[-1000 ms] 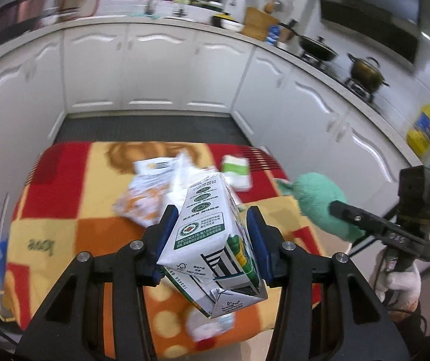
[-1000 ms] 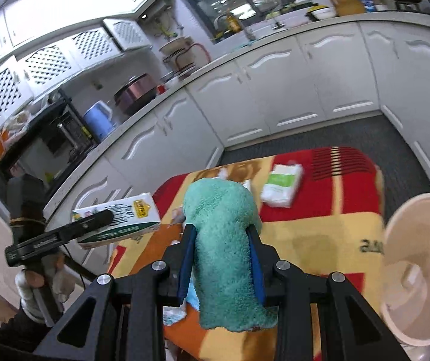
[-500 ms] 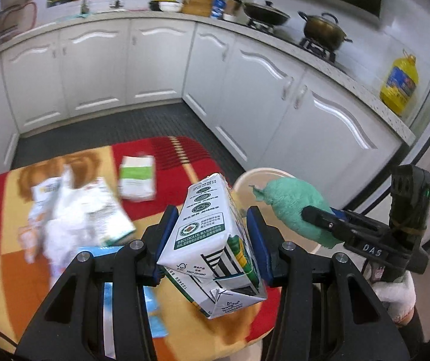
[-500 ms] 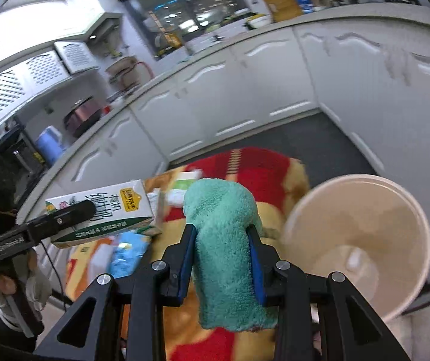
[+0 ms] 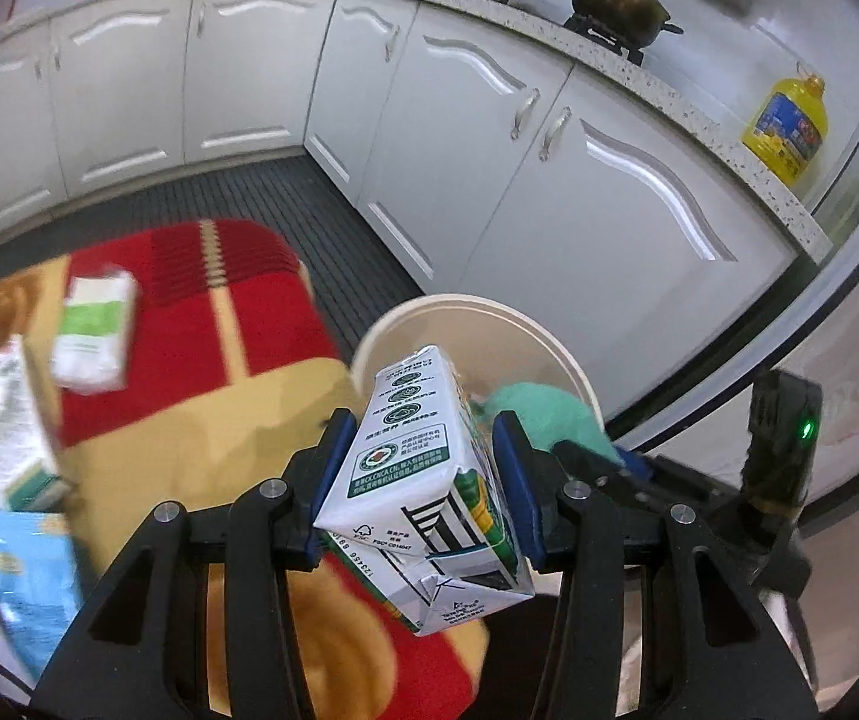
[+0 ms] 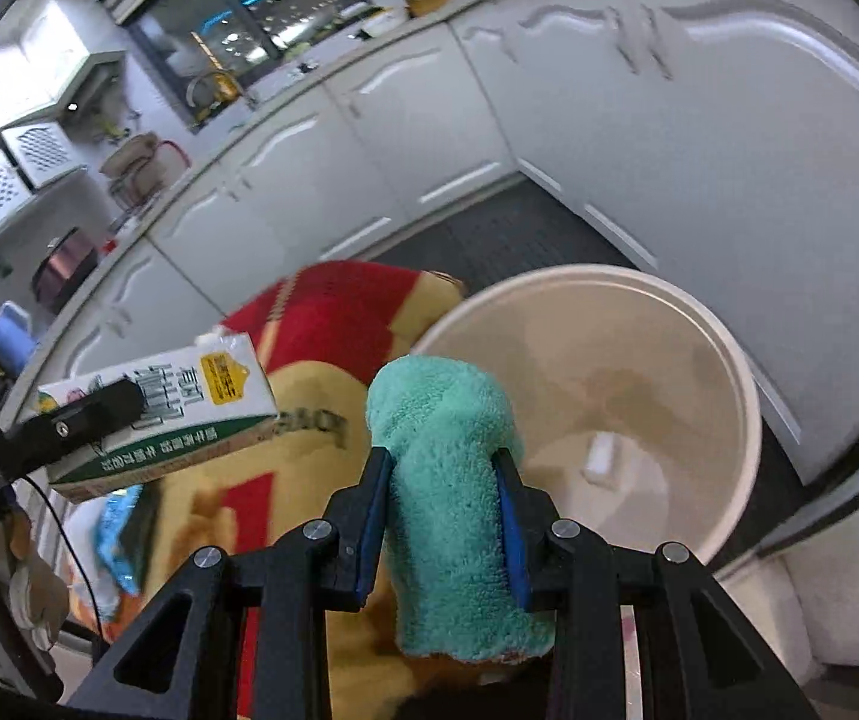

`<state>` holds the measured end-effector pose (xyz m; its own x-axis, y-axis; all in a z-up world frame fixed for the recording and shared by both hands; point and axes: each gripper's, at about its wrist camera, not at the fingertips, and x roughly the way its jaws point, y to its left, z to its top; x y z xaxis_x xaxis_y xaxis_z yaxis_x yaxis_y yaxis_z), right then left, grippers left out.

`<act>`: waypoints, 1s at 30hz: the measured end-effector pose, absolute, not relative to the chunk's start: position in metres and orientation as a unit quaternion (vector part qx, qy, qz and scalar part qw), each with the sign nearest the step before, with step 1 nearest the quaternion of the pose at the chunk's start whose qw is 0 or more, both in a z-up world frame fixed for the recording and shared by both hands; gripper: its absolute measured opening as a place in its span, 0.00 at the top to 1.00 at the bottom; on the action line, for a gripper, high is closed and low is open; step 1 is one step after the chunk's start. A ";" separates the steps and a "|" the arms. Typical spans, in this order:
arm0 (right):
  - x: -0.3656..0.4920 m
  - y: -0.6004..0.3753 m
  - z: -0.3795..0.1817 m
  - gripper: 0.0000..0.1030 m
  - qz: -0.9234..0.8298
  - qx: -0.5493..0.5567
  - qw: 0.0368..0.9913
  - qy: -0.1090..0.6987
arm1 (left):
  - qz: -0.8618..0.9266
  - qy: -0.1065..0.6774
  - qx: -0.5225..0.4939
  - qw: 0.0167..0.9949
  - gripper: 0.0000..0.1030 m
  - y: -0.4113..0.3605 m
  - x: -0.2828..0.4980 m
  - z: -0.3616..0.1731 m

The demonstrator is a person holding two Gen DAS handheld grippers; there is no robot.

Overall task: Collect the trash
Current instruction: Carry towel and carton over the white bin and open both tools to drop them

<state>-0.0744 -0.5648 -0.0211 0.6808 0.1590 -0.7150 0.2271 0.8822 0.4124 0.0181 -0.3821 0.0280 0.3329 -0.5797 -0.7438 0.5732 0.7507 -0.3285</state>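
White kitchen cabinets (image 5: 579, 192) ring a worktop (image 5: 261, 324) under a red-and-yellow cloth. The left hand-held gripper (image 5: 423, 480) clamps a milk carton (image 5: 423, 480) at the rim of the cream bin (image 6: 723, 360). The right hand-held gripper (image 6: 444, 516) pinches a green cloth (image 6: 447, 480). Only the right view shows the bin's floor, holding a small white scrap (image 6: 600, 456); only the left shows a tissue pack (image 5: 93, 324).

Glossy paper carton (image 5: 423, 480); fluffy cloth towel (image 6: 453, 480) (terry); smooth plastic bin (image 6: 723, 360).
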 end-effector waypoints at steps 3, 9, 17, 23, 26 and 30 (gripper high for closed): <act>-0.071 -0.574 -0.032 0.69 -0.036 0.249 0.878 0.407 | -0.356 0.465 -0.009 0.811 0.56 -0.398 0.023 0.017; -0.072 -0.581 -0.044 0.51 -0.057 0.249 0.870 0.421 | -0.368 0.482 -0.024 0.795 0.42 -0.410 0.029 -0.002; -0.079 -0.581 -0.051 0.51 -0.057 0.255 0.864 0.431 | -0.366 0.478 -0.017 0.798 0.42 -0.401 0.018 0.004; -0.075 -0.569 -0.043 0.51 -0.050 0.246 0.868 0.428 | -0.352 0.453 0.003 0.819 0.42 -0.390 0.008 0.015; -0.074 -0.560 -0.037 0.51 -0.049 0.236 0.872 0.426 | -0.344 0.445 0.003 0.827 0.42 -0.382 0.006 0.018; -0.074 -0.549 -0.028 0.51 -0.046 0.223 0.878 0.422 | -0.330 0.440 -0.002 0.835 0.42 -0.367 0.004 0.021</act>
<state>-0.0736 -0.5494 -0.0284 0.6402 0.1065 -0.7608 0.2689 0.8966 0.3518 0.0043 -0.3668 0.0206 0.3946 -0.5532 -0.7337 0.5502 0.7818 -0.2935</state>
